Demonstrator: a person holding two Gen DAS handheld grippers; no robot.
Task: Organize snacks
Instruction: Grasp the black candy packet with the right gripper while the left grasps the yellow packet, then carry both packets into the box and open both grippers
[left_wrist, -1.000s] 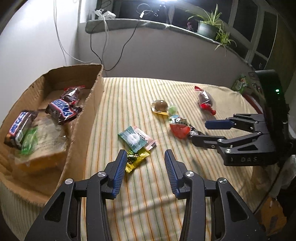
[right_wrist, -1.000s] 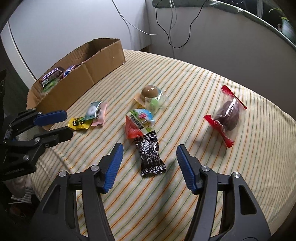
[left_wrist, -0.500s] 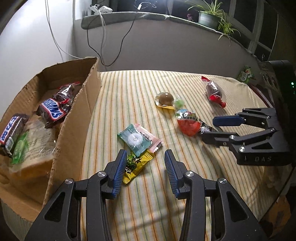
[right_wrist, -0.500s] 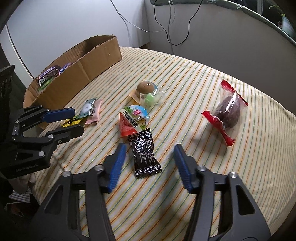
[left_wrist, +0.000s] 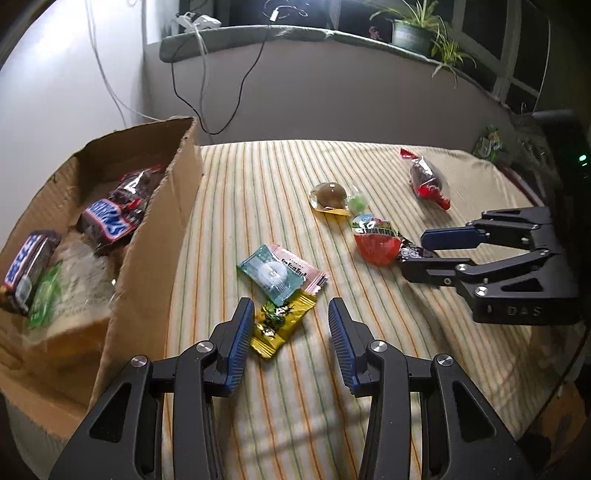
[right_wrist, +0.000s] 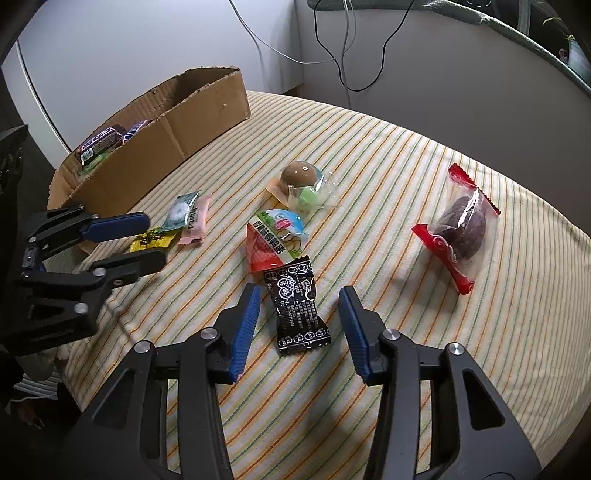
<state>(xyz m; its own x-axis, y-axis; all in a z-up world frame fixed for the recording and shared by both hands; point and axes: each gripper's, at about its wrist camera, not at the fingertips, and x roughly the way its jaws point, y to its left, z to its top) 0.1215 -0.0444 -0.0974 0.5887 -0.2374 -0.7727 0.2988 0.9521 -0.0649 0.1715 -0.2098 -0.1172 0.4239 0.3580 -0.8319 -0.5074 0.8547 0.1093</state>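
Note:
On the striped cloth (right_wrist: 406, 166), a black snack packet (right_wrist: 297, 314) lies between the fingers of my right gripper (right_wrist: 299, 306). Its jaws are closing, with a gap still on each side of the packet. My left gripper (left_wrist: 290, 325) stands open over a yellow candy wrapper (left_wrist: 282, 323), which lies close to the left finger. Just beyond are a teal and a pink wrapper (left_wrist: 273, 273). The cardboard box (left_wrist: 159, 221) to the left holds Snickers bars (left_wrist: 107, 218) and a bread bag. From the left wrist view, the right gripper (left_wrist: 415, 251) is at the right.
Loose on the cloth are a red triangular packet (right_wrist: 275, 240), a brown egg in clear wrap (right_wrist: 301, 177) and a red-ended clear packet (right_wrist: 461, 225). The left gripper (right_wrist: 155, 240) hangs beside the box (right_wrist: 166, 122). Cables hang down the back wall.
The right gripper's fingers have drawn closer together around the black packet. The left gripper has barely moved and its opening is the same.

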